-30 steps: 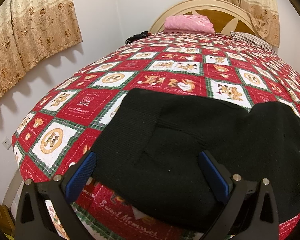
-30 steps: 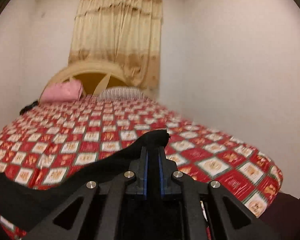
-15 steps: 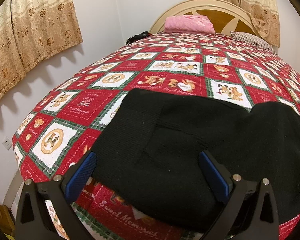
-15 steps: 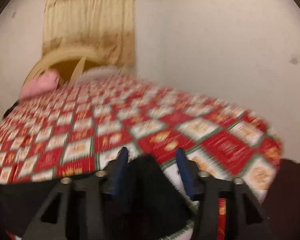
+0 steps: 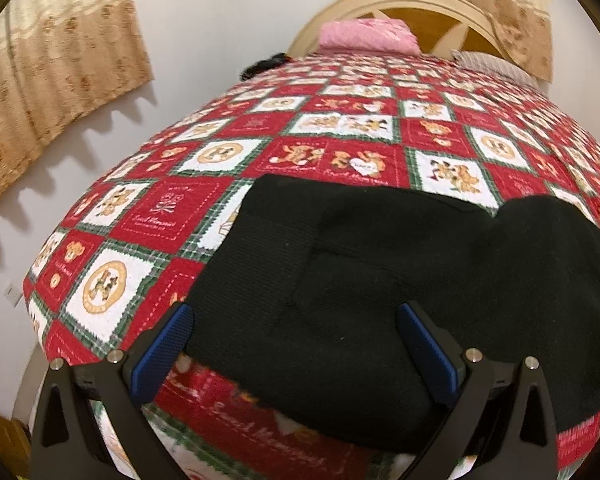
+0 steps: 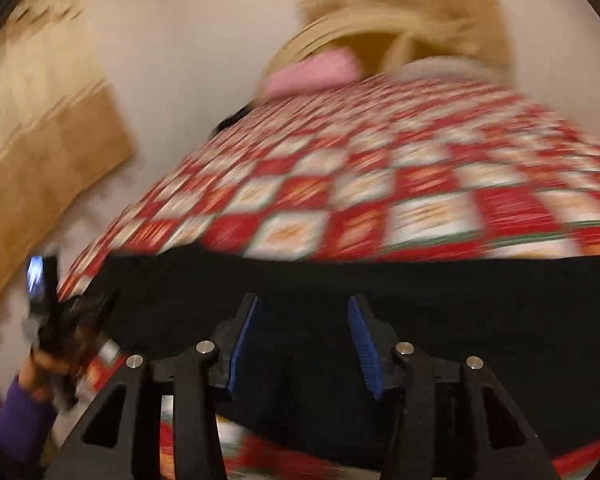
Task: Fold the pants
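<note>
Black pants lie folded on the red patchwork quilt near the bed's foot edge. My left gripper is open, its blue pads spread wide just above the near part of the pants, holding nothing. In the blurred right wrist view the pants lie as a dark band across the quilt. My right gripper is open above them, empty. The left gripper and the hand holding it show in that view at the left edge.
A pink pillow and a striped pillow lie at the wooden headboard. A dark item sits at the bed's far left edge. Curtains hang on the left wall. The bed's left edge drops to the floor.
My right gripper let go of the pants' end, opened, and swung left to face the folded pants. The left gripper stayed open and shifted only slightly.
</note>
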A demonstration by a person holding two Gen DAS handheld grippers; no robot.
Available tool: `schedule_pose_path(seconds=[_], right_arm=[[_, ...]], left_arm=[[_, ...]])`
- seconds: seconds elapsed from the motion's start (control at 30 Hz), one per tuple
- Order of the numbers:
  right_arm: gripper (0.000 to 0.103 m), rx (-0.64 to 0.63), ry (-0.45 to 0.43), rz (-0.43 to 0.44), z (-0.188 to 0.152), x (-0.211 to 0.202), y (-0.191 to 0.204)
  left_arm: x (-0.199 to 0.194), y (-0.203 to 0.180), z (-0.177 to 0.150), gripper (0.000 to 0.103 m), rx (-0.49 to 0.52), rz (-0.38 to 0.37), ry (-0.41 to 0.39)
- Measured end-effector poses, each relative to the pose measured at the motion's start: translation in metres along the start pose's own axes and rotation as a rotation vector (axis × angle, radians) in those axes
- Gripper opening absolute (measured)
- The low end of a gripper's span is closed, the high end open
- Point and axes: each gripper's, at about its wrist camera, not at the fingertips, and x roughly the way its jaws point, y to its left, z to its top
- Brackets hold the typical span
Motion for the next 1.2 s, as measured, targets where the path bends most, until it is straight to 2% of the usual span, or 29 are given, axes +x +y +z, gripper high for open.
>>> schedule_pose_path(seconds=[0.07, 0.13, 0.17, 0.2, 0.4, 0.47, 0.5, 0.53, 0.57, 0.63, 0.73, 0.83, 0.97, 1.07, 1.13, 1.2], right_arm=[[0.048, -0.057, 0.070, 0.075, -0.016, 0.022, 0.030], [0.048, -0.135, 0.181, 0.144, -0.035, 0.042, 0.062], [0.048, -0.195, 0.186, 0.105, -0.044, 0.044, 0.074], [0.048, -0.281, 0.146, 0.049, -0.050, 0.038, 0.088], [0.048, -0.438, 0.056, 0.048, -0.051, 0.030, 0.132], [0.048, -0.501, 0.078, 0.024, -0.054, 0.047, 0.143], [0.045, -0.532, 0.094, 0.000, -0.057, 0.057, 0.147], [0.019, -0.546, 0.102, -0.013, -0.055, 0.066, 0.147], [0.007, -0.552, 0.097, -0.013, -0.054, 0.067, 0.147], [0.004, -0.528, 0.079, -0.008, -0.050, 0.060, 0.147], [0.004, -0.535, 0.091, 0.035, -0.050, 0.043, 0.144], [0.004, -0.570, 0.158, 0.042, -0.068, 0.047, 0.143], [0.004, -0.585, 0.158, 0.046, -0.072, 0.043, 0.143], [0.004, -0.634, 0.136, 0.045, -0.068, 0.032, 0.146], [0.007, -0.577, 0.086, 0.089, -0.050, 0.020, 0.141], [0.010, -0.435, 0.016, 0.160, -0.022, 0.012, 0.128]], left_arm=[[-0.006, 0.014, 0.001, 0.103, -0.020, -0.020, 0.020], [-0.014, 0.027, -0.001, 0.103, -0.046, -0.038, 0.016], [-0.019, 0.035, -0.003, 0.103, -0.060, -0.035, 0.009], [-0.022, 0.041, -0.005, 0.103, -0.069, -0.027, 0.001], [-0.022, 0.059, -0.011, 0.103, -0.129, -0.038, -0.004], [-0.015, 0.057, -0.013, 0.103, -0.135, -0.032, 0.021], [-0.011, 0.055, -0.014, 0.103, -0.133, -0.030, 0.039], [-0.008, 0.055, -0.015, 0.103, -0.130, -0.030, 0.047], [-0.006, 0.054, -0.015, 0.103, -0.126, -0.028, 0.054], [-0.005, 0.057, -0.015, 0.103, -0.128, -0.031, 0.055], [-0.002, 0.062, -0.012, 0.103, -0.153, -0.034, 0.061], [0.002, 0.064, -0.011, 0.103, -0.177, -0.050, 0.076], [-0.001, 0.059, -0.006, 0.103, -0.149, -0.018, 0.077], [-0.018, 0.058, 0.004, 0.103, -0.117, 0.012, 0.029], [-0.033, 0.058, 0.017, 0.103, -0.115, 0.001, -0.035], [-0.042, 0.053, 0.034, 0.103, -0.124, -0.038, -0.087]])
